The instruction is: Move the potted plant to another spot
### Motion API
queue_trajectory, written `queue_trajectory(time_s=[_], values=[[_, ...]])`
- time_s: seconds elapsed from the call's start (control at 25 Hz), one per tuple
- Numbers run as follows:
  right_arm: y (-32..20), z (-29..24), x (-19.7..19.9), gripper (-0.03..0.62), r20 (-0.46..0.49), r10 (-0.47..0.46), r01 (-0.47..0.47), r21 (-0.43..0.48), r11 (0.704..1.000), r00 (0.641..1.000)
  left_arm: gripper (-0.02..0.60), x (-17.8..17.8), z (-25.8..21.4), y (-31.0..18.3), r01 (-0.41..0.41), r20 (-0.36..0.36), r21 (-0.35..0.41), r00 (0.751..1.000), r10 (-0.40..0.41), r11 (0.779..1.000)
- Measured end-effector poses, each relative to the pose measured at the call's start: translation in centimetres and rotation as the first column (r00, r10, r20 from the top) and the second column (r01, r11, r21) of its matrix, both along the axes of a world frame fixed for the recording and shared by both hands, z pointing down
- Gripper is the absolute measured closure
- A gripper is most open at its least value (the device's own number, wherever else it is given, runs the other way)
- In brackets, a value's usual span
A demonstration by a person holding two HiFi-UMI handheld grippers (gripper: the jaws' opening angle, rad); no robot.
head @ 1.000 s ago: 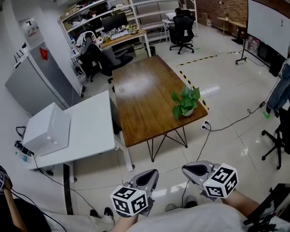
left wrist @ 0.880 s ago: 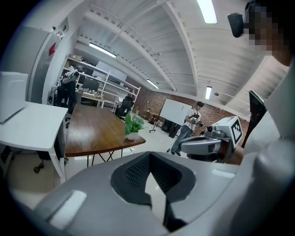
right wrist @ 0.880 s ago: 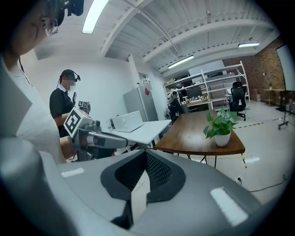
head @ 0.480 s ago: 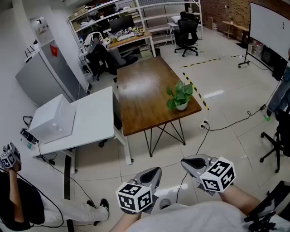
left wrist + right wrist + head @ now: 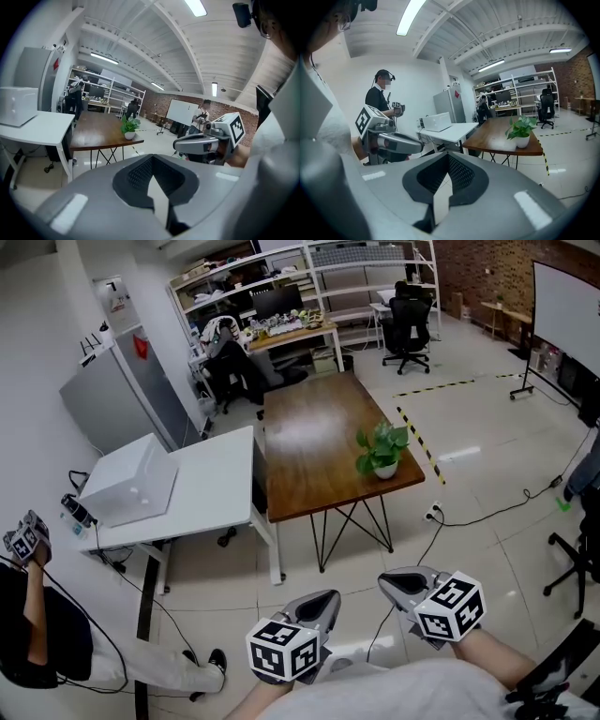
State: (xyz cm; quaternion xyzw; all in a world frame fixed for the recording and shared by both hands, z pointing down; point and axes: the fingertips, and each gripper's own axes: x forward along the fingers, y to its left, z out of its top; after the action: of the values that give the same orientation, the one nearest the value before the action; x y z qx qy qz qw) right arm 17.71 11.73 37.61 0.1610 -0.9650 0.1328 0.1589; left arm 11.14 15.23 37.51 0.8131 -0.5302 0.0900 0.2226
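Brown and wooden, the long table [image 5: 319, 437] at frame centre bears the green potted plant [image 5: 382, 452] in its white pot at its lower right corner, out of reach, so we carry our grey left gripper [image 5: 322, 600] and right gripper [image 5: 396, 583] at the bottom edge, jaws pressed together, empty.

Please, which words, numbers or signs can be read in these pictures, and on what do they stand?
No text can be read.
Red sticker on the tall grey metal cabinet: too small to read.
White paper notice on the white pillar: blurred.
Black-and-white marker cubes: square patterns only, no letters.
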Motion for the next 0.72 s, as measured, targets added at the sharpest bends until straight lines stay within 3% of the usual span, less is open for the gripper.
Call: queue_trajectory(time_s=[0.52,0.72], values=[[0.6,-0.5,0.6,0.589,-0.005,-0.015,0.015,0.009,1.0,1.0,0.586,0.3,-0.8,0.8,0.018,0.018,0.007,1.0,-0.018,1.0],[0.1,-0.4,-1.2,0.589,-0.011,-0.08,0.08,0.025,0.996,0.997,0.586,-1.2,-1.3,0.9,0.085,0.007,0.025,0.996,-0.085,0.996]])
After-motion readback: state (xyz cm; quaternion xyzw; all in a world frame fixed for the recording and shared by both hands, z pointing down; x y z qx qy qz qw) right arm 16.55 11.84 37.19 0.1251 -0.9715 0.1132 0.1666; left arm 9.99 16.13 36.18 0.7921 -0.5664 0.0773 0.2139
